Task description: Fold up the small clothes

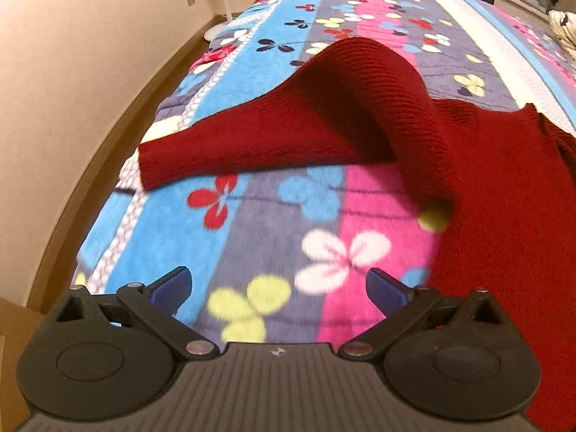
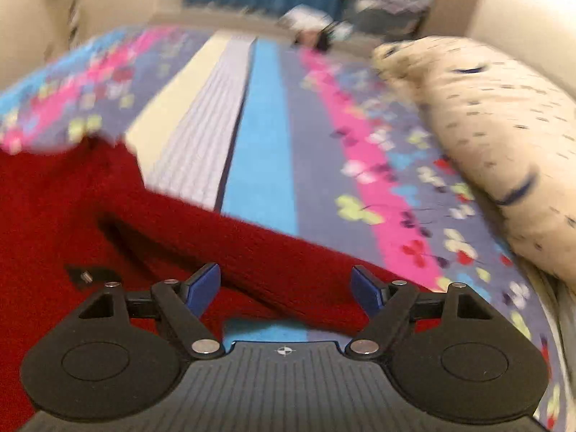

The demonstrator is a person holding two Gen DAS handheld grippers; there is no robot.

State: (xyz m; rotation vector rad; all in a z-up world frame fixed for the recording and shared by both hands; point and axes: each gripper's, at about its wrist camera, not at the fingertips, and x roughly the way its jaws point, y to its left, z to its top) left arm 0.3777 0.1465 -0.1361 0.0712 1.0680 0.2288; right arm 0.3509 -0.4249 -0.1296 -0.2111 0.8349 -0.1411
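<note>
A dark red knitted sweater lies on a flowered bedspread. In the left wrist view one sleeve stretches out to the left, humped up in the middle. My left gripper is open and empty above bare bedspread, just left of the sweater's body. In the right wrist view the sweater fills the left side and its other sleeve runs diagonally down to the right. My right gripper is open, its fingers either side of that sleeve near the cuff. The view is blurred.
A cream speckled pillow lies along the right side of the bed. The bed's left edge drops to a brown floor beside a beige wall. A fan stand and piled clothes stand beyond the bed's far end.
</note>
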